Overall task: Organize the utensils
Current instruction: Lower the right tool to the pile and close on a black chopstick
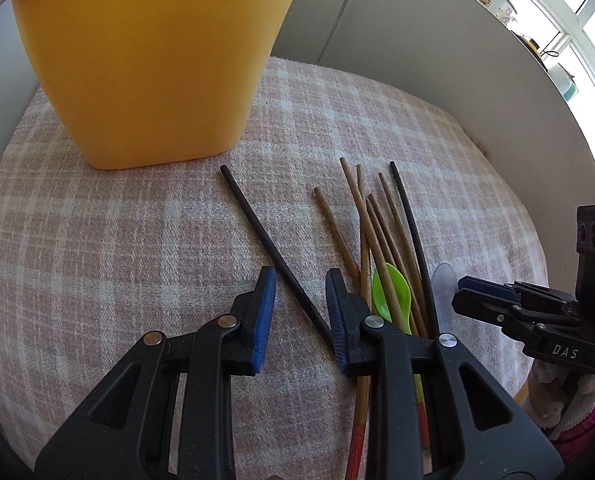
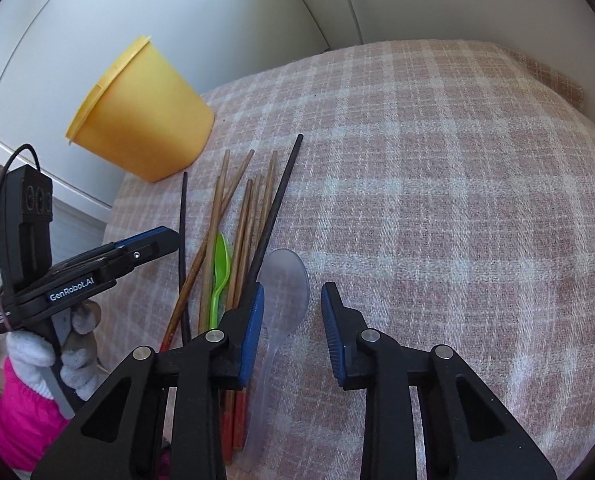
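Note:
A yellow plastic cup stands on the checked cloth at the far left, also in the right wrist view. Several brown chopsticks, two black chopsticks, a green spoon and a clear spoon lie in a loose pile. My left gripper is open and empty, its jaws on either side of a black chopstick. My right gripper is open and empty, with the clear spoon between its jaws. The right gripper also shows in the left wrist view.
The pink and white checked cloth covers the table. A grey wall stands close behind, and a window lies at the far right. White cabinets stand to the left of the table.

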### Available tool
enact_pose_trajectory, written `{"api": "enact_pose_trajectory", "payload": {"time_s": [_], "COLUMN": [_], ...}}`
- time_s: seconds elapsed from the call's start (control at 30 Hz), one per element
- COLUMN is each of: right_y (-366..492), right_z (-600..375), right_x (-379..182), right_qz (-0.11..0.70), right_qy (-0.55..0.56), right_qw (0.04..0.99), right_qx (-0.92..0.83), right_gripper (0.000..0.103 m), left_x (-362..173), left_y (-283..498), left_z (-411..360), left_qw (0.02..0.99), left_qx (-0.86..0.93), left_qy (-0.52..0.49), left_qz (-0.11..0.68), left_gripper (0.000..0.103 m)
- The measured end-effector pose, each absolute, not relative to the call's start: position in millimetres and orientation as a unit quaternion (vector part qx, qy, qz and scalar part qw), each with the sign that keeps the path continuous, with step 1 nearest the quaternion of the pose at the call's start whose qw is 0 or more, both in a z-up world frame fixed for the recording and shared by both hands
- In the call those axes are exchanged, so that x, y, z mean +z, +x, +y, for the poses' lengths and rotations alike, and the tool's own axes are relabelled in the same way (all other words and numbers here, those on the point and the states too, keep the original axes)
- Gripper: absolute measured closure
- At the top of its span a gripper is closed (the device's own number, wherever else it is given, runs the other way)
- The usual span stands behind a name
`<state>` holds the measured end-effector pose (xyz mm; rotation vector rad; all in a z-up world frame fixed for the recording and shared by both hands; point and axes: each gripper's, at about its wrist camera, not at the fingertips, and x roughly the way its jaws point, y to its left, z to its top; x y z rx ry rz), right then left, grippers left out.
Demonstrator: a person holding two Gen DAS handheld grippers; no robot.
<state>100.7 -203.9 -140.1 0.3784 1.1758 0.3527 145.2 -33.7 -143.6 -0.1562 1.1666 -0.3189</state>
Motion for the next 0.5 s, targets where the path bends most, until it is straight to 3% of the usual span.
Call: {"api": "enact_pose_trajectory", "payload": {"time_s": [0.23, 0.3, 0.37, 0.5], "right_y": [109.6, 111.4, 113.5, 115.3], "right_z": [-190.3, -187.1, -183.5, -181.0], "right_x": [-148.6, -149.3, -151.4, -153.6], "right_qz": [0.553, 0.554, 0.555, 0.555], "right_qy": [0.162, 0.154, 0.146, 0.145], "right_qw": [0.799, 0.801, 0.802, 0.803], "right_qx": [0.169, 0.166, 0.163, 0.163], "right_gripper": [0.08, 0.084, 0.092, 0.095], "left_x": [-154.6, -158.2, -160.2, -163.4], "left_y": [148.0, 147.4, 146.4, 143.8], "left_z": [-52.2, -59.9, -61.1, -57.3], "left_qw": [0.828, 0.834, 0.837, 0.837], "left_qx": [-0.138, -0.133, -0.138, -0.143], "left_qy": [-0.041, -0.03, -0.036, -0.049], "left_qz": [0.543, 0.535, 0.529, 0.525], "left_gripper": [0.079, 0.086, 0.087, 0.088]}}
